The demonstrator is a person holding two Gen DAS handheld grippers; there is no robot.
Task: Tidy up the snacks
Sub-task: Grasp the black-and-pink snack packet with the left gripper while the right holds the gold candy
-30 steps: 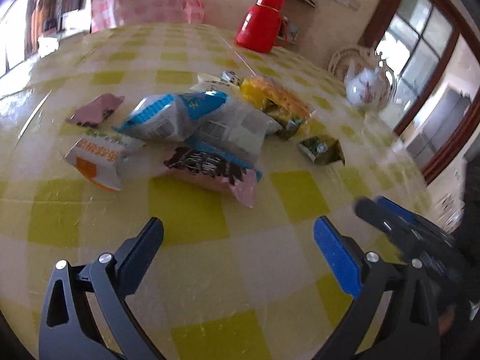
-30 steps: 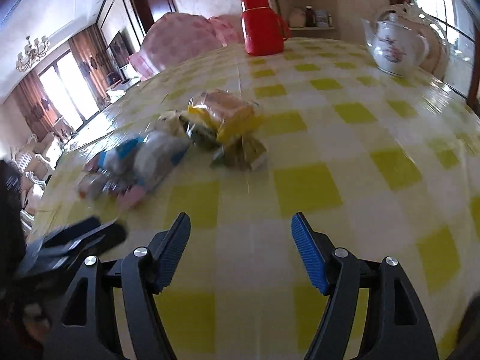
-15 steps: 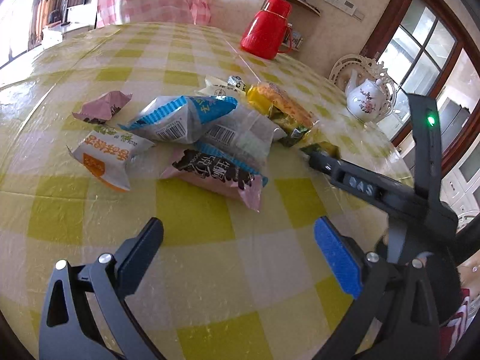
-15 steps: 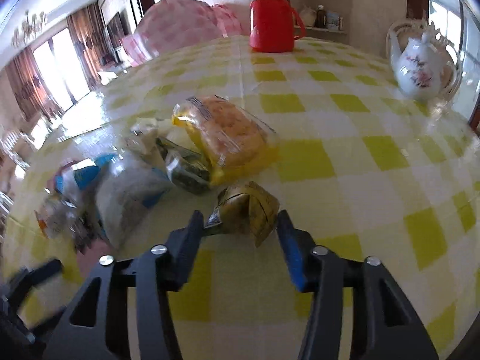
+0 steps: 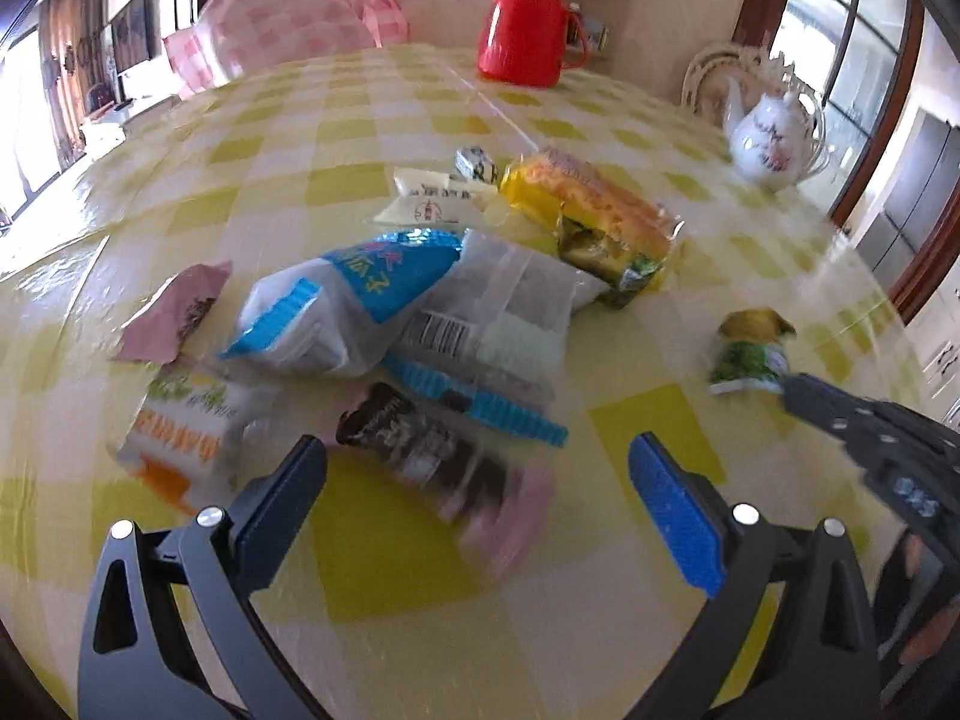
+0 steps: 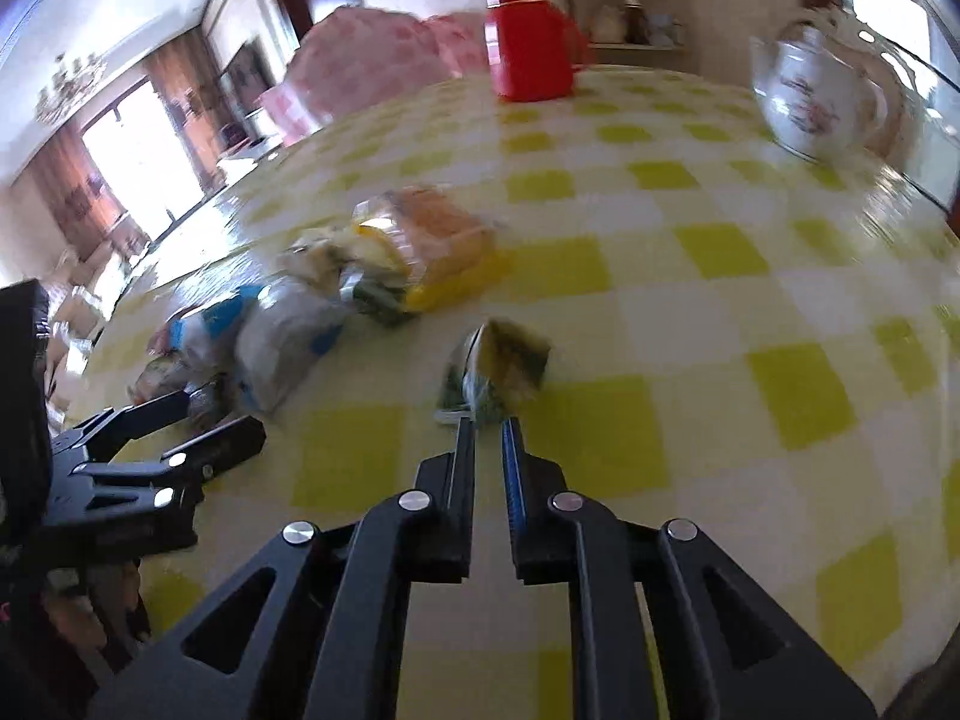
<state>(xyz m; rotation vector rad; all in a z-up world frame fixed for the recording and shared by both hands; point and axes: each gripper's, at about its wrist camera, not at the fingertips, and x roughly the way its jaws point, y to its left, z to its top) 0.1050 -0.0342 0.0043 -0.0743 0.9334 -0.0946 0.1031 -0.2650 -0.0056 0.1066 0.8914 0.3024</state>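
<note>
snacks: one small green packet pinched at its seam

snacks [image 5: 420,300] lie in a loose heap near the middle of the yellow-checked table [image 5: 420,570], while the small green packet [image 6: 498,369] sits apart to the right, its crimped end caught between the closed tips of the right gripper [image 6: 487,423]. the left gripper [image 5: 474,480] hangs spread wide just short of the dark-and-pink wrapper [image 5: 438,468], holding nothing.

these look like light, air-puffed pouches of slick film, likely to slide on the glossy cloth and crumple under pressure. the flat sealed seams are probably the safest hold; squeezing the body risks crushing what is inside. the yellow cake pack [image 5: 588,210] seems soft and bulkier, the blue-and-white bag [image 5: 360,306] pillowy, the pale sachets [image 5: 432,204] thin and flat. motion blur hides finer print.
</note>
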